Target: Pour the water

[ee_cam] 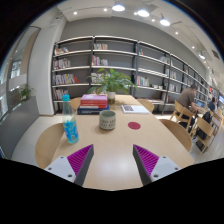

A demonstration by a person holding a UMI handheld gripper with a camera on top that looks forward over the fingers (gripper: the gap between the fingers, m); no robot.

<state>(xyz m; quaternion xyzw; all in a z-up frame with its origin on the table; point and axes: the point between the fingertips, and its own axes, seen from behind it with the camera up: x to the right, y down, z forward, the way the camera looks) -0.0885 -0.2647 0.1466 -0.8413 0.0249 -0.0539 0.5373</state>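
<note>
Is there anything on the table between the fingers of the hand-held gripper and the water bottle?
No. In the gripper view, only bare wooden table lies between the open hand-held gripper and the blue water bottle. The cup stands apart, right of the bottle.

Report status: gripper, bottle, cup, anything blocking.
Gripper open, empty, short of everything. Blue-capped water bottle upright ahead of left finger. Grey cup beyond, upright. Red coaster beside cup; nothing in the way.

No text, label, brand or number can be read on anything on the table or shelves.
</note>
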